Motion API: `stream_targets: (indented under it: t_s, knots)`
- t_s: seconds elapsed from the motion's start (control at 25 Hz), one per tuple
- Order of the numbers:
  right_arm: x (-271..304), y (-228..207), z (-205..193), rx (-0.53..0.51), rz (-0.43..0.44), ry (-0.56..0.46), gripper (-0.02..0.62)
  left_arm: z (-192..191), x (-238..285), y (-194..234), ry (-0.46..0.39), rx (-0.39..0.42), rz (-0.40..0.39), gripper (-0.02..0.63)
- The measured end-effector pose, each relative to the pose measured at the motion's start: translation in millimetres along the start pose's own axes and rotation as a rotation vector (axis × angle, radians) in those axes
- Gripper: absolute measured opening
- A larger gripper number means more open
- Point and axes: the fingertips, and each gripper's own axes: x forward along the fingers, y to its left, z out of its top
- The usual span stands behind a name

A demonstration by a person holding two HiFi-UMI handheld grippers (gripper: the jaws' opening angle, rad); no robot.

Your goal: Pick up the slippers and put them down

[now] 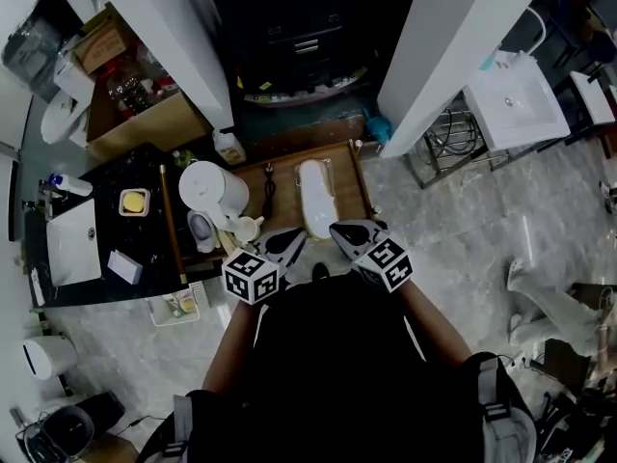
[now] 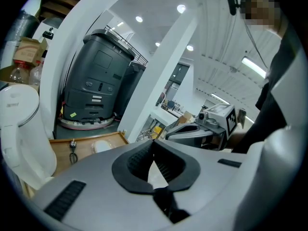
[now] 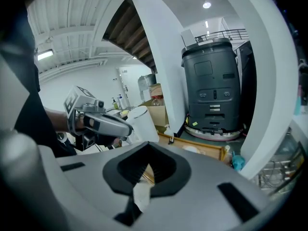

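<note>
Black clothing of the person fills the lower middle of the head view, with both forearms reaching forward from it. At far left a dark surface carries a white basin near its front left corner and a small dish with something yellow nearer its back edge. Just right of it a white lidded container stands at the left rim of a wooden tray. A black cable with a plug lies about mid-tray. The left hand-held gripper hovers over the tray's near edge, clenched on nothing, its pads meeting at the tips. Beyond it the one white slipper in view lies lengthwise on the tray, right of centre, apart from the right rim and from both tools. The right hand-held gripper hangs just beside the left one, likewise clenched and empty. Farther right, past pale floor tiles, stands a white washbasin.
</note>
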Motion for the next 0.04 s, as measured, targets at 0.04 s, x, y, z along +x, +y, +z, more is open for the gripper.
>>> stream_targets:
  t_s: [0.04]
  knots:
    - [-0.1,1.0,-0.4,-0.001,-0.002,0.001,0.005,-0.2,-0.7,-0.9,-0.001,0.000,-0.003,0.011]
